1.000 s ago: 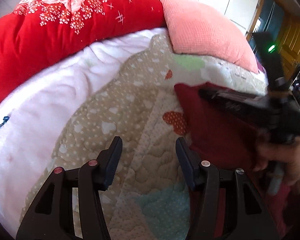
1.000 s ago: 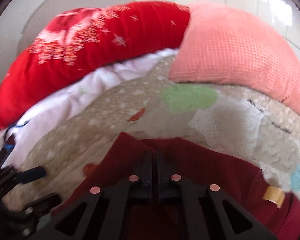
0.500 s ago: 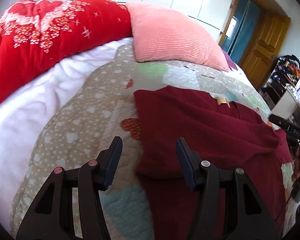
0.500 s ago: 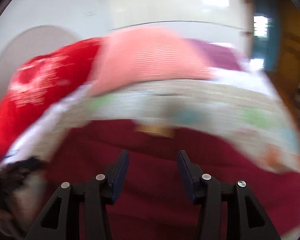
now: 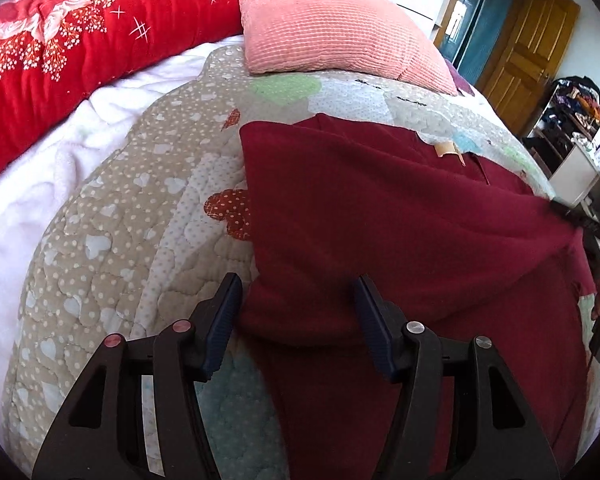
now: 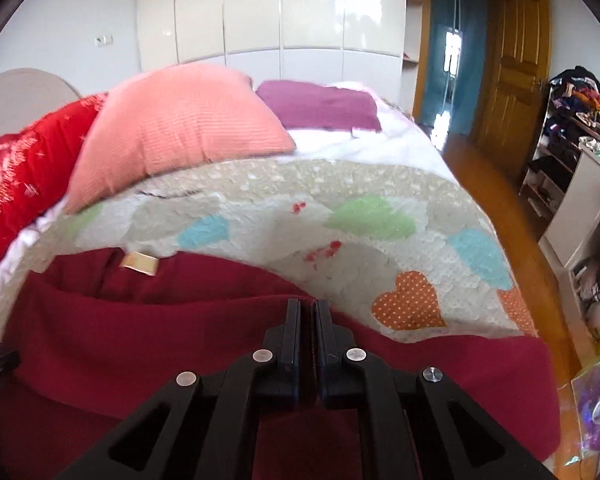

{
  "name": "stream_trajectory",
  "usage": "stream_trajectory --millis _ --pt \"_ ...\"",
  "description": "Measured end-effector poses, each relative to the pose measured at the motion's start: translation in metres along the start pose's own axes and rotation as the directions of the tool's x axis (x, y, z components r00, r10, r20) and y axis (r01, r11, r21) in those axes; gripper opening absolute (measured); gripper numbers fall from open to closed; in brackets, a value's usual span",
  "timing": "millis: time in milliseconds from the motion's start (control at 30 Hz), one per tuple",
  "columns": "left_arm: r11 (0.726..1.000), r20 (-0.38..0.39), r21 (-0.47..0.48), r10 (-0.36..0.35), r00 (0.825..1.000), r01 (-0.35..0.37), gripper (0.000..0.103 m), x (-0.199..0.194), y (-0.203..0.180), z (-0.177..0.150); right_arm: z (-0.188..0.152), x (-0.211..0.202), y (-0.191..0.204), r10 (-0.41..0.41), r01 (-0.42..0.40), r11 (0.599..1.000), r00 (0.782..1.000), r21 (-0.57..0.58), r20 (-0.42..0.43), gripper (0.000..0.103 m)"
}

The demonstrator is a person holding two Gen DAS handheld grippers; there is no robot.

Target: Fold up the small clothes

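On the heart-patterned quilt [image 5: 112,240], the right gripper [image 6: 307,312] pinches the dark red fleece garment [image 5: 380,208]; keep its edge taut while the spread left gripper [image 5: 296,312] takes the near corner.

One dark red garment [image 5: 400,220], centre of the left wrist view. One patchwork quilt [image 5: 132,240] at its centre left. One pink pillow [image 5: 332,24], top. One red floral duvet [image 5: 60,52], upper left. One purple cloth [image 6: 320,106], upper centre of the right wrist view. Two grippers: left gripper [image 5: 296,308], right gripper [image 6: 307,320]. One wooden door [image 6: 516,64], upper right.
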State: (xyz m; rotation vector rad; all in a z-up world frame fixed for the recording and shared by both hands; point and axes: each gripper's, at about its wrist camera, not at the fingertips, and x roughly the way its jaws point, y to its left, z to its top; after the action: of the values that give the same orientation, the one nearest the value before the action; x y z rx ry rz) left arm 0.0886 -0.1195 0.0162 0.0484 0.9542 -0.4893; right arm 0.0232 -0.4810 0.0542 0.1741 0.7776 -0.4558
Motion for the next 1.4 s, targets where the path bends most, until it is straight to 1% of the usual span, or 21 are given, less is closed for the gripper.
stream_trajectory --millis 67,100,200,233,300,333,400,467,533,600,633,700,733,767,800,867,933,1000,1133,1267,1400 --pt "1.0 -0.001 0.004 0.002 1.0 -0.002 0.058 -0.001 -0.001 0.0 -0.006 0.023 -0.002 -0.03 0.029 1.0 0.991 -0.009 -0.133 0.006" --pt "1.0 -0.001 0.003 0.003 1.0 -0.003 0.058 -0.002 -0.001 0.0 -0.009 0.022 -0.006 -0.031 0.031 1.0 0.986 0.001 -0.163 0.006" --pt "1.0 0.008 0.001 0.003 1.0 -0.003 0.058 -0.006 -0.001 0.001 -0.015 -0.014 -0.005 -0.059 0.062 0.998 0.995 0.032 -0.081 0.009" --pt "1.0 0.023 0.007 0.006 1.0 -0.007 0.058 -0.01 -0.003 0.002 -0.016 -0.029 -0.002 -0.045 0.047 0.998 0.998 0.038 -0.042 0.009" --pt "1.0 0.045 0.016 0.018 0.999 -0.019 0.058 -0.013 -0.004 0.003 -0.019 -0.046 0.008 0.021 -0.021 0.999 1.0 0.039 0.003 0.01" --pt "0.999 0.053 0.021 0.025 0.998 -0.026 0.058 -0.014 -0.005 0.003 -0.021 -0.046 0.016 0.06 -0.059 0.998 0.998 0.011 -0.005 0.01" --pt "0.999 0.035 0.037 0.031 0.999 -0.032 0.058 -0.01 -0.008 0.002 -0.031 -0.031 0.029 0.07 -0.072 0.997 0.995 -0.031 -0.073 0.01" --pt "0.997 -0.006 0.061 0.044 0.999 -0.043 0.058 -0.002 -0.012 0.001 -0.049 -0.003 0.028 0.075 -0.075 0.997 0.982 0.009 -0.176 0.01" --pt "0.996 -0.002 0.066 0.052 0.999 -0.052 0.058 -0.003 -0.014 0.001 -0.054 -0.009 0.022 0.111 -0.106 0.993 0.986 0.043 -0.128 0.01" --pt "0.997 -0.006 0.058 0.041 0.999 -0.041 0.058 -0.009 -0.014 0.004 -0.054 -0.02 0.011 0.156 -0.144 0.985 0.978 0.096 -0.136 0.01" --pt "0.998 0.001 0.048 0.028 1.0 -0.028 0.058 -0.013 -0.014 0.006 -0.057 -0.032 -0.002 0.182 -0.165 0.976 0.976 0.145 -0.117 0.011" --pt "1.0 0.013 0.031 0.0 1.0 0.0 0.058 -0.02 -0.015 0.007 -0.063 -0.046 -0.024 0.175 -0.154 0.967 0.98 0.204 -0.09 0.019" --pt "1.0 0.016 0.023 -0.012 1.0 0.011 0.058 -0.023 -0.016 0.008 -0.071 -0.057 -0.045 0.169 -0.147 0.955 0.984 0.257 -0.064 0.024" --pt "1.0 0.021 0.019 -0.023 1.0 0.022 0.058 -0.026 -0.019 0.008 -0.072 -0.06 -0.056 0.161 -0.138 0.946 0.985 0.292 -0.055 0.038" --pt "0.999 0.025 0.017 -0.034 0.999 0.033 0.058 -0.028 -0.021 0.008 -0.079 -0.064 -0.074 0.146 -0.121 0.932 0.988 0.341 -0.049 0.048" --pt "0.999 0.031 0.023 -0.042 0.999 0.042 0.058 -0.029 -0.026 0.007 -0.091 -0.068 -0.11 0.126 -0.091 0.888 0.991 0.451 -0.049 0.049" --pt "0.998 0.031 0.037 -0.049 0.998 0.048 0.058 -0.029 -0.032 0.006 -0.104 -0.069 -0.141 0.123 -0.076 0.829 0.991 0.555 -0.049 0.049" --pt "0.998 0.023 0.047 -0.05 0.998 0.049 0.058 -0.026 -0.035 0.006 -0.114 -0.07 -0.162 0.125 -0.072 0.783 0.991 0.617 -0.043 0.049" --pt "0.997 -0.001 0.052 -0.049 0.999 0.049 0.058 -0.023 -0.039 0.003 -0.126 -0.076 -0.182 0.148 -0.094 0.728 0.989 0.679 -0.022 0.049" --pt "0.994 -0.015 0.084 -0.064 0.998 0.065 0.058 -0.029 -0.062 -0.003 -0.134 -0.088 -0.203 0.111 -0.077 0.709 0.994 0.701 -0.002 0.049" --pt "0.983 -0.041 0.147 -0.107 0.993 0.112 0.058 -0.033 -0.104 -0.005 -0.152 -0.086 -0.252 0.124 -0.083 0.616 0.992 0.783 0.007 0.049"
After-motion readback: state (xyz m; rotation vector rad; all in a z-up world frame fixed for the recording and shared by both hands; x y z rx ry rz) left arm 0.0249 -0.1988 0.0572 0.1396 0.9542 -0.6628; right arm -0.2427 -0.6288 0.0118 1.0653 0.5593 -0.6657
